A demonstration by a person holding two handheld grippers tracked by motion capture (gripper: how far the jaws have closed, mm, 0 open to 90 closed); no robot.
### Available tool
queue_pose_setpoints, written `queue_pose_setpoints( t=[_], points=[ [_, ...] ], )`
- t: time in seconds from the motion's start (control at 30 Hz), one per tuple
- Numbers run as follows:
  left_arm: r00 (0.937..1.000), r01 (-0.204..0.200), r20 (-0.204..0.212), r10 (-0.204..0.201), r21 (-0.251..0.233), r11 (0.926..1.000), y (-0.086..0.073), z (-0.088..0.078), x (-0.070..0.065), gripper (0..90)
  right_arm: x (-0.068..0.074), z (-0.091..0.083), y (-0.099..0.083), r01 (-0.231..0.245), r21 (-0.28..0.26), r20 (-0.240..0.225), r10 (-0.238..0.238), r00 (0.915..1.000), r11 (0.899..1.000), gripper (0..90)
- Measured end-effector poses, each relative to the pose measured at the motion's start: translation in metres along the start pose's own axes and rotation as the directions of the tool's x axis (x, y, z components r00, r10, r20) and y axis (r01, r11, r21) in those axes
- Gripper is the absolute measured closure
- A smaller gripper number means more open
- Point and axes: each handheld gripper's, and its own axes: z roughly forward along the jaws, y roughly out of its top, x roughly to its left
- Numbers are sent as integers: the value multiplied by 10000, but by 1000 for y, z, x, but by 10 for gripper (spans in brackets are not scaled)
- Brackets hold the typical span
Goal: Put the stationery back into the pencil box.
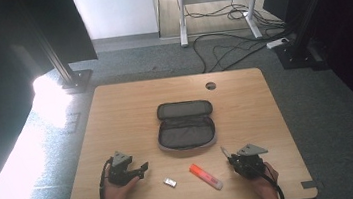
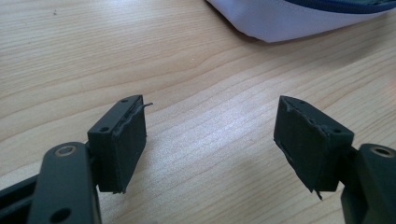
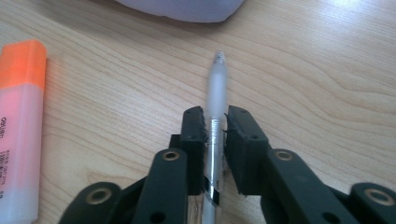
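Here, tabletop (image 1: 115, 106): open pencil case (image 1: 186, 123) at centre. Near the front edge, right gripper (image 3: 215, 122) pinches a frosted pen (image 3: 217, 88); left gripper (image 2: 210, 135) stands spread, empty. Best to lift level, squeeze firm, clear the case rim.

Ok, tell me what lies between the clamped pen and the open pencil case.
Nothing visible. The right gripper is shut on the pen, and only bare table separates it from the open pencil case.
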Motion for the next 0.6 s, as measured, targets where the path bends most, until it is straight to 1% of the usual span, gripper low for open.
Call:
queue_pose_setpoints(
  t=[0.13, 0.3, 0.33, 0.47, 0.6],
  points=[
    [10000, -24, 18, 24, 52, 10000, 0, 1, 0, 261, -1, 0, 0, -1, 20, -79, 1, 10000, 10000, 780],
    [10000, -37, 15, 37, 93, 10000, 0, 2, 1, 261, -6, -2, 0, -323, -101, -383, 319, 9988, 9994, 784],
    [10000, -38, 12, 38, 95, 9999, -1, 2, 0, 262, -7, -3, 1, -429, -168, -454, 421, 9981, 9989, 785],
    [10000, -32, 35, 32, 127, 9999, -1, 3, 1, 262, -12, -11, 3, -609, -535, -540, 580, 9969, 9967, 785],
    [10000, -19, 44, 18, 126, 9999, -1, 3, 2, 262, -17, -20, 6, -853, -920, -743, 786, 9941, 9921, 785]
  ],
)
